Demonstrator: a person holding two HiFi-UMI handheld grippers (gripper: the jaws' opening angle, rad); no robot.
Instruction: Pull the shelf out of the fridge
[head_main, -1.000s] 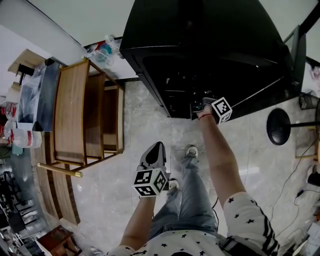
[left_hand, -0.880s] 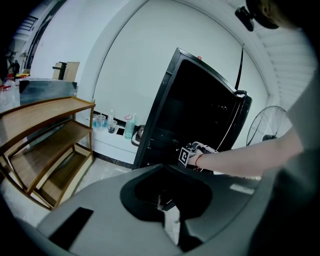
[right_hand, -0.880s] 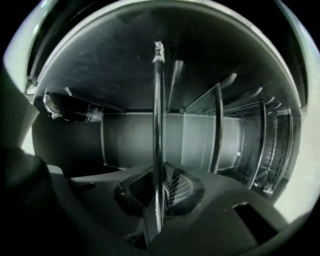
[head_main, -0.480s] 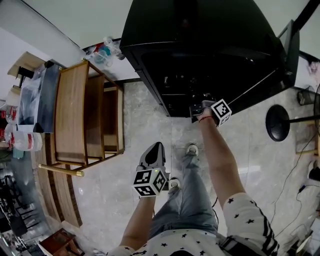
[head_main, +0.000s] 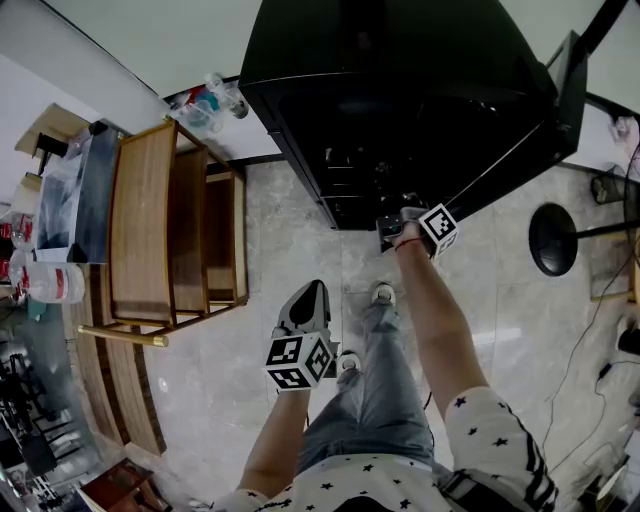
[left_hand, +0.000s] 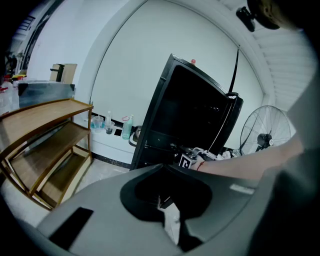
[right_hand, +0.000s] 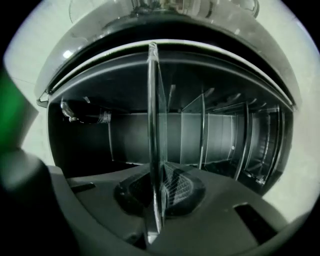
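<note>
A black fridge (head_main: 400, 90) stands open in front of me, its inside dark. My right gripper (head_main: 392, 228) is at the fridge's front opening. In the right gripper view its jaws (right_hand: 157, 190) are shut on the front edge of a clear glass shelf (right_hand: 154, 125), which shows edge-on and runs back into the fridge interior (right_hand: 220, 140). My left gripper (head_main: 312, 295) hangs low over the floor, left of the fridge and apart from it. Its jaws (left_hand: 162, 202) are shut on nothing. From there the fridge (left_hand: 190, 115) and the right gripper's marker cube (left_hand: 187, 161) show ahead.
A wooden rack (head_main: 160, 230) stands left of the fridge, with bottles (head_main: 215, 100) on a low ledge behind it. The fridge door (head_main: 570, 90) stands open at the right. A fan's round base (head_main: 555, 240) and cables lie on the floor to the right.
The right gripper has drawn back slightly from the fridge, still clamped on the shelf. The left gripper has stayed in place.
</note>
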